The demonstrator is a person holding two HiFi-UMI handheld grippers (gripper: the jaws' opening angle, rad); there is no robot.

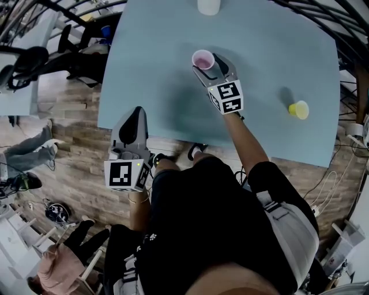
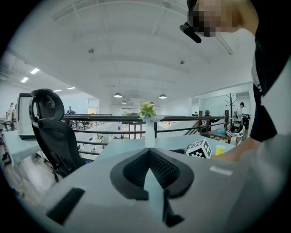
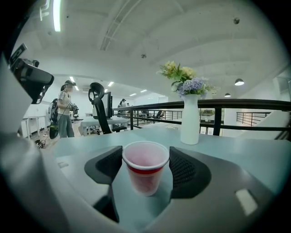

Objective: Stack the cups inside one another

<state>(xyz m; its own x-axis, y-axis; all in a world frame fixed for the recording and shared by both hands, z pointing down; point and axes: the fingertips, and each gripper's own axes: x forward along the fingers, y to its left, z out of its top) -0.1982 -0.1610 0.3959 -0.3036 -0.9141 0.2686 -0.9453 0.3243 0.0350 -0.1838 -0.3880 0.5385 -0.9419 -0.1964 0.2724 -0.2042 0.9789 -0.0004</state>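
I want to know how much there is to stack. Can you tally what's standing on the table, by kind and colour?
Red cup: 1
Yellow cup: 1
Vase: 1
Total: 3

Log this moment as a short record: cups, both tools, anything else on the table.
red cup: upright, between the right tool's jaws
yellow cup: on the table, apart, off to the right
right tool: open, jaws either side of the red cup
left tool: shut, empty, at the table's near edge
vase: white, with flowers, far side
stacking: not yet begun
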